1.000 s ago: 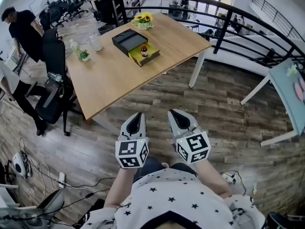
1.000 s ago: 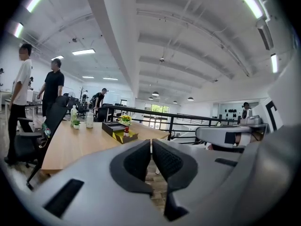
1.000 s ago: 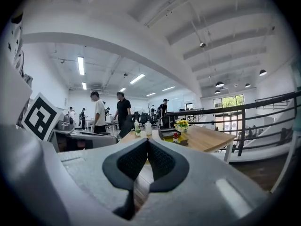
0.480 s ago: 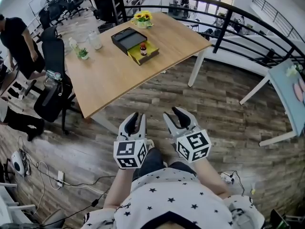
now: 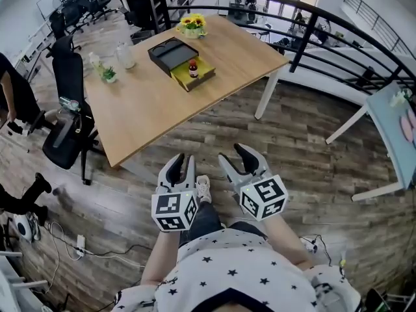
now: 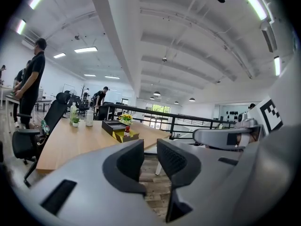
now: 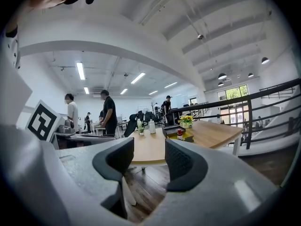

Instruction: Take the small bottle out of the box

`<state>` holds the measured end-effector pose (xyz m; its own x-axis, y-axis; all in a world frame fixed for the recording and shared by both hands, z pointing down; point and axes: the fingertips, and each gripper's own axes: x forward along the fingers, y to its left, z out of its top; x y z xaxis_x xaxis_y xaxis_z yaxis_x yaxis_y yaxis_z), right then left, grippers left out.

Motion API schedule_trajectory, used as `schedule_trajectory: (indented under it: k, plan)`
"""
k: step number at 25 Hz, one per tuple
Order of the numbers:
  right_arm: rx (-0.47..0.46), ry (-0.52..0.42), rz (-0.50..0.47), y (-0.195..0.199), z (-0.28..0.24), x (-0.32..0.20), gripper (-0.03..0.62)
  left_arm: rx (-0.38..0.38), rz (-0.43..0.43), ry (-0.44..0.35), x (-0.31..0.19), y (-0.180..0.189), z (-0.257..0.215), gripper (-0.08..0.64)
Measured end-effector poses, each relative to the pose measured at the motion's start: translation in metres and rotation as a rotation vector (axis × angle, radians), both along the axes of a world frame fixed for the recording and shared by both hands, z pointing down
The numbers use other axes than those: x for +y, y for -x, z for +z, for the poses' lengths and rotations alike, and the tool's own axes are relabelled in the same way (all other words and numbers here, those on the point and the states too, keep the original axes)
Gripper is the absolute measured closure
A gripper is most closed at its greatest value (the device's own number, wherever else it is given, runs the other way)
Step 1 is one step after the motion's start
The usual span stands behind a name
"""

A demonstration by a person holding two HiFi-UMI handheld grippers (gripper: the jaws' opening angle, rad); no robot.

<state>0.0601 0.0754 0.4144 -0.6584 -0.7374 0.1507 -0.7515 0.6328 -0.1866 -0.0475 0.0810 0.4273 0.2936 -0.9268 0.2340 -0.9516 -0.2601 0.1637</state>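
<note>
The small brown bottle point(image 5: 193, 68) with a red cap stands upright in the yellow tray point(image 5: 199, 77) of an open box, beside its black half point(image 5: 170, 52), on the far part of the wooden table point(image 5: 149, 109). Both grippers hang over the floor, well short of the table. My left gripper point(image 5: 184, 163) is open by a narrow gap with nothing in it. The right gripper point(image 5: 234, 158) is opening its jaws, and nothing is between them. The left gripper view shows the bottle point(image 6: 126, 132) far beyond the left gripper point(image 6: 150, 154). In the right gripper view the bottle point(image 7: 179, 134) stands far past the right gripper point(image 7: 149, 157).
A sunflower pot point(image 5: 194, 26) stands behind the box; a clear bottle point(image 5: 125, 56) and a small plant point(image 5: 108, 74) are at the table's left. A black office chair point(image 5: 68, 109) is beside the table, a black railing point(image 5: 312, 25) behind it. A person point(image 5: 13, 99) stands at the left edge.
Both grippers' jaws have parted from shut, the right wider. The grippers sit a little lower in the head view. The person at the left has moved toward the frame's edge.
</note>
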Motion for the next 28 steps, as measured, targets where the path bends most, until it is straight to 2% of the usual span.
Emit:
schedule_trajectory:
  k: [9,28]
  plan:
    - [0.039,0.012,-0.008,0.013,0.013,-0.065,0.403,0.015,-0.014,0.006,-0.062,0.015,0.007,0.485]
    - [0.063,-0.01,0.001,0.071,-0.004,-0.275,0.403,0.011,0.014,0.02,-0.267,0.066,-0.003,0.485]
